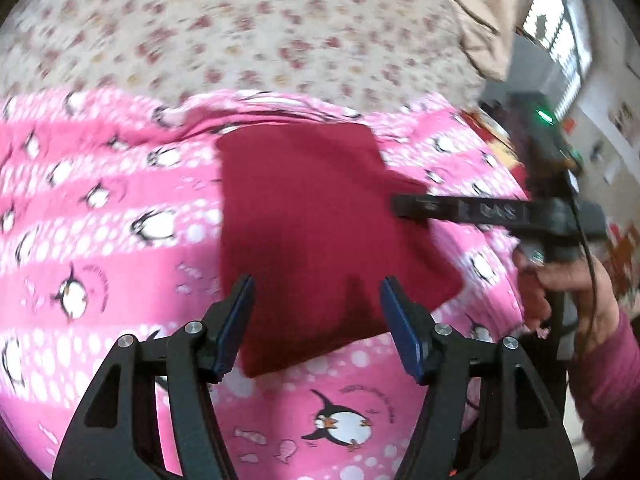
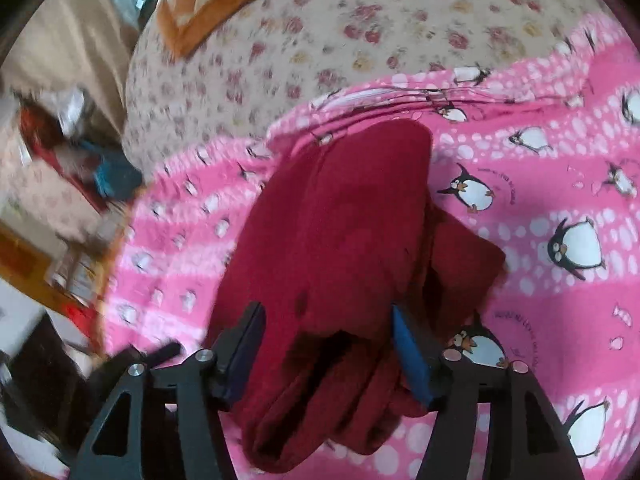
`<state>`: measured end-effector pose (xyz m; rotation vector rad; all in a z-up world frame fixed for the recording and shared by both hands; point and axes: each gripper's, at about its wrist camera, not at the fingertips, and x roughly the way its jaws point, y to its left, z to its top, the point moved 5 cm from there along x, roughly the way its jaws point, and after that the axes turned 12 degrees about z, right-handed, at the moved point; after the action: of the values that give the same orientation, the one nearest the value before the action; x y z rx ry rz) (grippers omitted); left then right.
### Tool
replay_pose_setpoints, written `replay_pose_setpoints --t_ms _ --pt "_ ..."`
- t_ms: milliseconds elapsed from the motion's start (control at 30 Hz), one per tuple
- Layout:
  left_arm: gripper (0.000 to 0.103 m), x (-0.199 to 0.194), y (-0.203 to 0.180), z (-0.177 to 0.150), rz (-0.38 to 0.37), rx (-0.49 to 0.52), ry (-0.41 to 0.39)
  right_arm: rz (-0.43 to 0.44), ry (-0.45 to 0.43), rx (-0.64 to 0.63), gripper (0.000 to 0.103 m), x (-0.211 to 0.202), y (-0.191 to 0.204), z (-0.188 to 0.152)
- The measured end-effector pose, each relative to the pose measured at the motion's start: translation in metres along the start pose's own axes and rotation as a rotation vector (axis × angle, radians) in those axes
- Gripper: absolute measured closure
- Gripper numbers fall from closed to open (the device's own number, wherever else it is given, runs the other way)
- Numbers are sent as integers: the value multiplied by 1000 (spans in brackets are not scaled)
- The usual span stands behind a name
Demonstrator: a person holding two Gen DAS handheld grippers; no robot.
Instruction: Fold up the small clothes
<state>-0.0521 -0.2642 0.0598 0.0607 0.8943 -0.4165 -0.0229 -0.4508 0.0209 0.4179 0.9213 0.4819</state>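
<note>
Both your grippers gape, holding nothing: red garment (image 2: 344, 240) runs lengthwise away from right gripper (image 2: 328, 352), bunched end between its fingers; left gripper (image 1: 316, 320) straddles near edge.

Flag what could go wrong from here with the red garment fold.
1. The left gripper and right gripper both stand with jaws open over the dark red garment, so nothing pins the fold; it may spring open.
2. The garment's near end looks bunched in thick rolls; closing there could grab several layers.
3. The pink penguin blanket underneath is soft and wrinkled; a low pinch could catch it too.
</note>
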Motion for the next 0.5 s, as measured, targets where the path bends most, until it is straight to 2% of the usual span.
replay_pose_setpoints --t_ms 33,67,133,167,200,300,333,367,433,500 --pt "38 3 2 0 15 -8 -2 -36 -5 -39 74 -4 2 -2" --pt "38 9 5 -2 36 -14 -5 -53 -9 -59 76 -8 0 -2" --pt "38 20 8 -8 68 -13 11 -157 8 -90 76 -7 -19 -9" --pt "38 28 7 -10 77 -12 24 -178 31 -80 76 -1 -28 -14" --pt "38 34 6 -12 81 -12 35 -165 45 -60 76 2 -33 -18" --pt "38 46 4 -14 84 -12 30 -82 1 -15 76 -13 -32 -12" --pt "38 46 2 -15 86 -7 20 -72 -13 -7 72 -21 -30 -9" --pt "38 47 2 -16 88 -2 13 -80 -41 -10 62 -29 -26 -3" --pt "38 47 3 -19 86 -5 9 -106 -93 -35 54 -37 -16 7" --pt "37 49 4 -19 76 -23 12 -106 -119 -67 54 -34 -4 21"
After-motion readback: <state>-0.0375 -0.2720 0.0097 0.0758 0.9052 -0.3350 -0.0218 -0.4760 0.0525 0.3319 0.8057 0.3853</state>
